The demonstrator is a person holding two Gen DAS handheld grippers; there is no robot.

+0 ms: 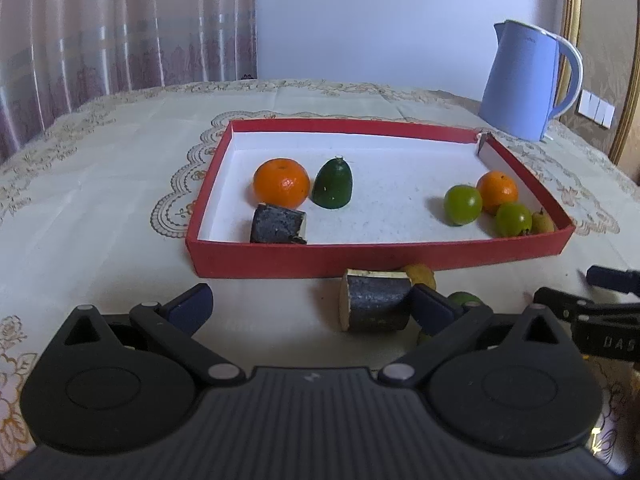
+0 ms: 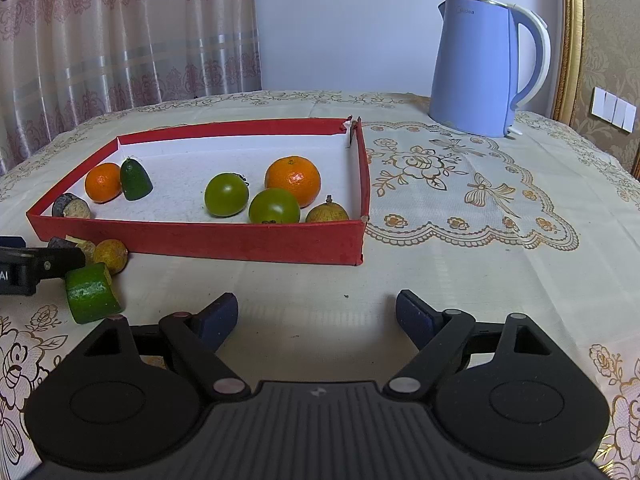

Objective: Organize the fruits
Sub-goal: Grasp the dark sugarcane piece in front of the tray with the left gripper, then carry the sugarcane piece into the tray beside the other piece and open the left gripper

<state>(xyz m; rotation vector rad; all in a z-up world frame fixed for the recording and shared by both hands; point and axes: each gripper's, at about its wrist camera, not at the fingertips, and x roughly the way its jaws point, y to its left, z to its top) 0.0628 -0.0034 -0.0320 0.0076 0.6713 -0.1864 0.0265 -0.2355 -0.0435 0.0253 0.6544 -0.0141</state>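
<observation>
Your left claw (image 1: 310, 306) is matte black plastic: a ribbed central body, two round housings with triangular cut-outs, silver rivets on crossed linkage arms, and dark blue pads (image 1: 191, 307) on the fingers. Your right claw (image 2: 317, 314) is built the same (white lettering, partly cut off, marks its side)

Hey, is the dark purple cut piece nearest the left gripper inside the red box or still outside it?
Outside. The dark purple cut piece lies on the tablecloth in front of the red box's near wall, beside the open left gripper's right finger.
</observation>
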